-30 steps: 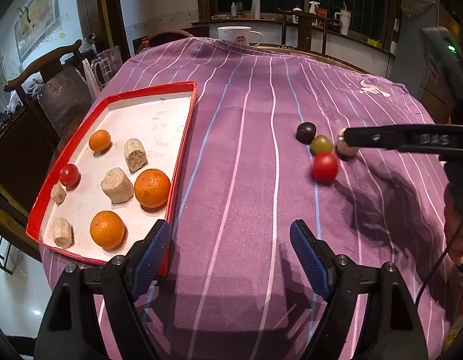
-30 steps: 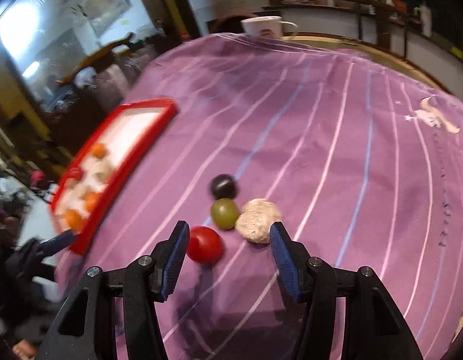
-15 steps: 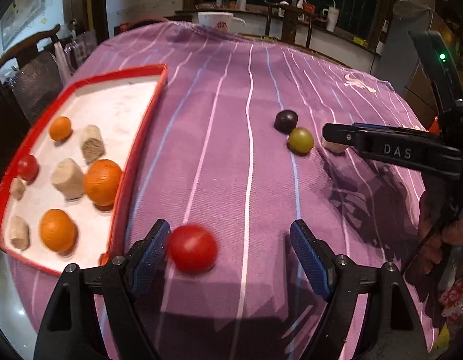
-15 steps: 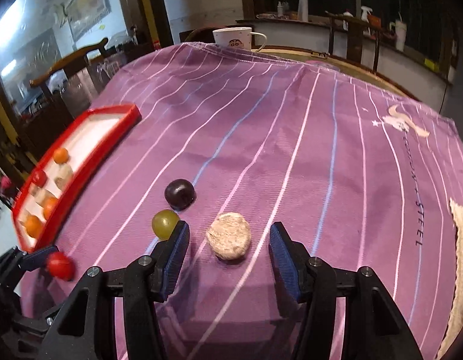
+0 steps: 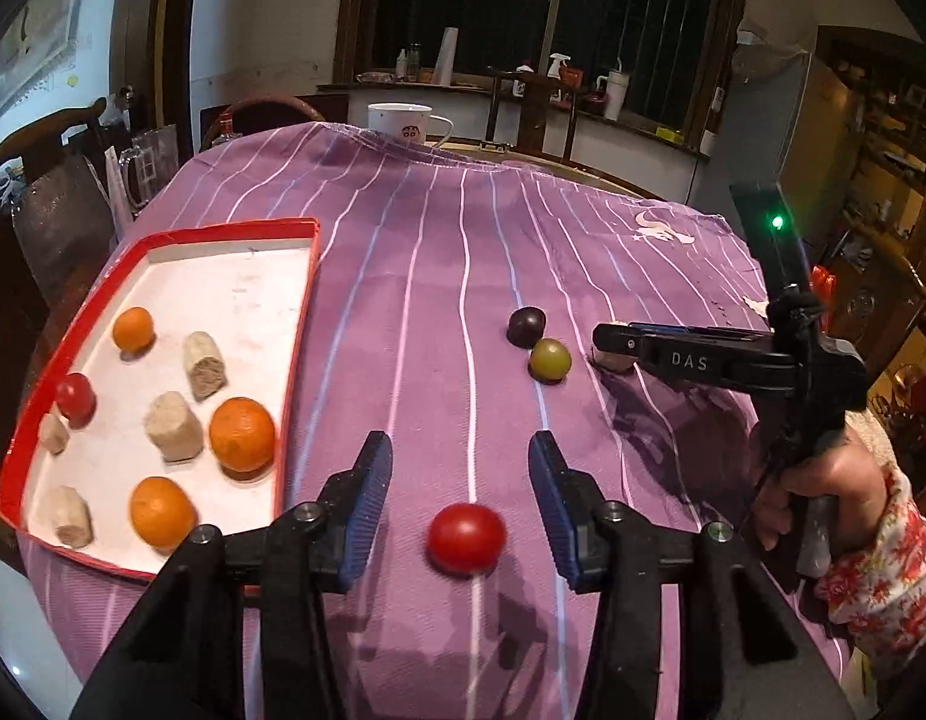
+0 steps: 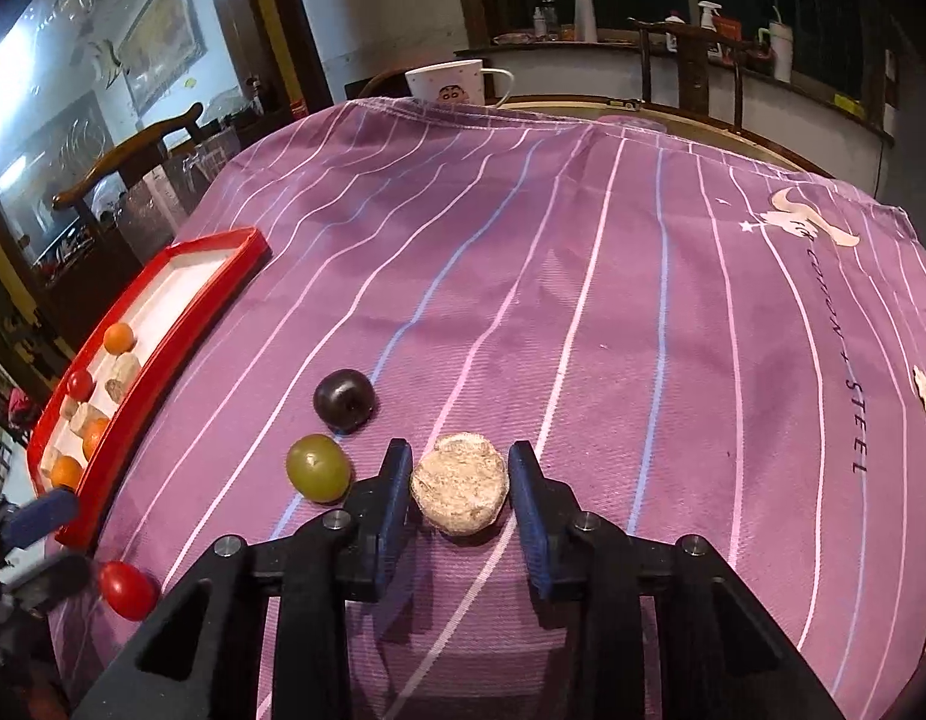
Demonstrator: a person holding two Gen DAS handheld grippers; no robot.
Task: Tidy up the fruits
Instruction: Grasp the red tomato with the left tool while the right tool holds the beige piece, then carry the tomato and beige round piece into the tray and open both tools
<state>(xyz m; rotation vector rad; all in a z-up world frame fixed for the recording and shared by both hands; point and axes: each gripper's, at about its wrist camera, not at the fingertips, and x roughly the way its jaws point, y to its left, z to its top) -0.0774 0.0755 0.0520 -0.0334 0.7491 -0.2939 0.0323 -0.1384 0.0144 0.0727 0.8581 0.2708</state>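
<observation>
Our left hand-held gripper [image 5: 459,501] is spread wide around one round red cherry tomato [image 5: 466,537] lying on the bench's purple striped cloth [image 5: 438,276], with neither finger touching it. Our right hand-held gripper [image 6: 459,489] brackets one beige, rough cylindrical chunk [image 6: 461,491], its blue pads close on both sides; we cannot tell whether they press it. Just left of it lie one green grape [image 6: 317,468] and one dark purple grape [image 6: 344,401]. We count three oranges, one red tomato and four beige chunks in the red-rimmed white tray [image 5: 234,291].
</observation>
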